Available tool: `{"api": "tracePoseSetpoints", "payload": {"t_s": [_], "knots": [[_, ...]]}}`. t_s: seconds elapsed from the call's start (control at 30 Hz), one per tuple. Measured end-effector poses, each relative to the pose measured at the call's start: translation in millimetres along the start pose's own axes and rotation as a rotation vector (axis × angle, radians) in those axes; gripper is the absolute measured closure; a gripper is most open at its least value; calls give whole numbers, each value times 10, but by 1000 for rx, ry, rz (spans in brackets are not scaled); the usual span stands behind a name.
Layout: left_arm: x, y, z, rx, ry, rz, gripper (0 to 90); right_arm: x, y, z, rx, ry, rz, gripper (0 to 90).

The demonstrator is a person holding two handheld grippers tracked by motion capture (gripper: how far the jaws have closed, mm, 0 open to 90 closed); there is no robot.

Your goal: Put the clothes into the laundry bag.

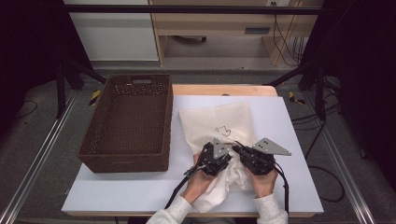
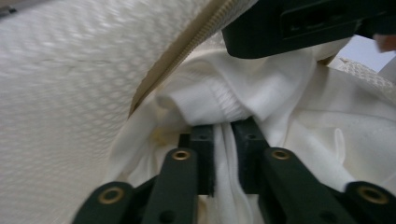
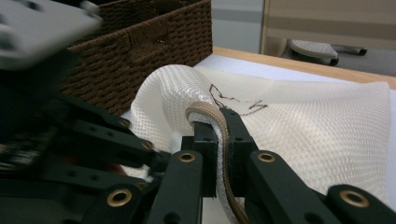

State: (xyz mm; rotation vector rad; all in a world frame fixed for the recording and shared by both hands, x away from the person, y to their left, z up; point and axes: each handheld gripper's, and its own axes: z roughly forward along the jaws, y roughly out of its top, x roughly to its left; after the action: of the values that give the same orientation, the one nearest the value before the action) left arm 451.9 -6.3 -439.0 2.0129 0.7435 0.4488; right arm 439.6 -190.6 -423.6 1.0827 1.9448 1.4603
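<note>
a lab recording bay: black metal frame bars [image 1: 187, 9], aluminium floor rails [image 1: 39, 158], loose cables [image 1: 322, 135] around a white-topped counter [image 1: 275, 126].

High view: even overhead light, desk [image 1: 140, 196] bright, dark surround at both sides, soft shadows, mild softness overall. Left gripper view: near mesh bag [image 2: 70, 93] blurred, white cloth [image 2: 280, 98] close to glare. Right gripper view: left foreground blurred, basket [image 3: 140, 46] dim, background soft.

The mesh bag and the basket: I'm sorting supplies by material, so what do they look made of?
The mesh bag looks like cream synthetic netting, slightly glossy, with a fine honeycomb weave and a tan zipper edge. The basket looks like dark brown woven wicker or rattan, matte, with braided strands; it could be an imitation.
</note>
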Motion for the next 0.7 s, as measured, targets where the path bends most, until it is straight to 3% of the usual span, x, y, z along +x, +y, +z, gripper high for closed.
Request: {"api": "tracePoseSetpoints", "payload": {"t_s": [0.07,0.1,0.13,0.23,0.27,0.3,0.33,0.37,0.4,0.47,0.63,0.7], "knots": [[11,-5,-71,-6,16,4,471,-5,-6,-2,2,-11,-10,868],[62,-33,-230,-29,31,10,405,-12,-4,-7,0,-9,-12,868],[103,-58,-304,-51,36,11,366,-17,-3,-10,-1,-11,-10,867],[219,-92,-375,-48,52,-2,275,-24,-6,-5,-1,-10,-7,866],[354,-111,-327,7,43,-41,254,-16,-9,4,1,-10,-11,865],[354,-111,-327,7,43,-41,245,-11,-10,9,2,-8,-12,865],[440,-142,-228,41,15,-77,240,-6,-9,11,5,-8,-15,865],[440,-142,-228,41,15,-77,244,-6,-9,11,5,-8,-15,865],[454,-167,-134,62,-19,-87,254,-4,-4,15,7,-8,-22,865],[421,-182,-71,63,-46,-79,302,-7,-5,22,9,-7,-20,865],[387,-197,0,46,-96,-81,505,-4,-10,23,16,-8,-21,865],[378,-208,13,48,-111,-93,643,1,-12,32,18,-8,-20,865]]}}
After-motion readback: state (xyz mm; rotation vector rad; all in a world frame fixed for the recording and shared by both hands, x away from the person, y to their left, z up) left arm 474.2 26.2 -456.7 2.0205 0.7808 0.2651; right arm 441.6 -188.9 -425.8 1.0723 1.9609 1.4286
